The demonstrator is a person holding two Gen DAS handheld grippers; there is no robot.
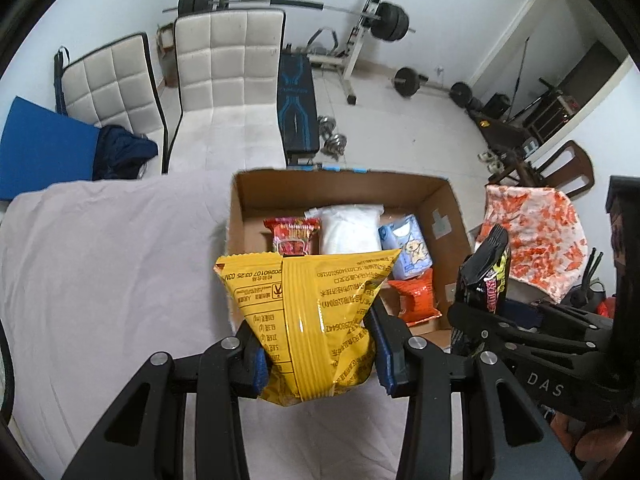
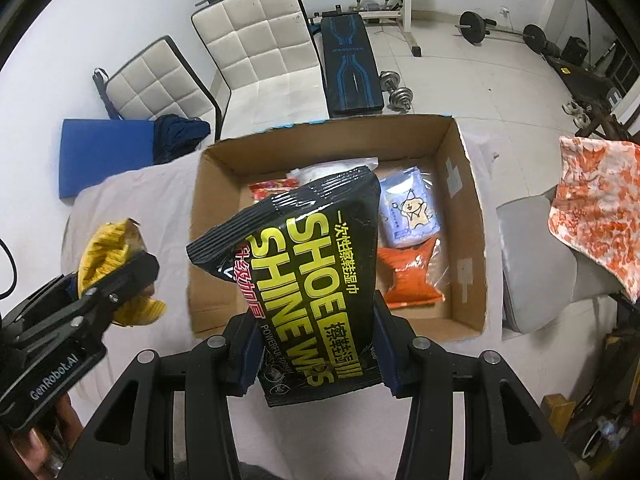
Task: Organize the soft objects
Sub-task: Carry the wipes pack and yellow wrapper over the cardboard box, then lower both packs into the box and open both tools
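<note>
Gripping a crinkly yellow foil snack bag (image 1: 316, 320), your left claw (image 1: 320, 364) has its blue-padded fingers (image 1: 386, 360) clamped on the bag's lower sides, and the bag stands up in front of the lens with its printed back facing you. It's held above the near-left edge of the open brown cardboard box (image 1: 452, 208). Over on your other side, the right claw (image 2: 316, 356) is squeezed shut on a glossy black wipes pack with yellow "SHOE SHINE" lettering (image 2: 308, 276), tilted and raised over the box's near wall.

Down inside the box you've got a red printed snack packet (image 1: 294, 234) at the left, a white soft pouch (image 1: 352, 228) beside it, a pale blue tissue pack with a cartoon figure (image 2: 408, 208) to the right, and an orange item in a clear plastic wrapper (image 2: 410, 276) just in front of the blue one.

That box sits on a surface covered with a pale grey sheet (image 1: 100, 280). Beyond it, two white quilted chairs (image 1: 228, 64), a blue folded mat (image 1: 44, 148), a black weight bench (image 2: 350, 64) and a barbell rack (image 1: 372, 20). Off to the right, an orange-and-white patterned cloth (image 2: 600, 208) drapes over something.
</note>
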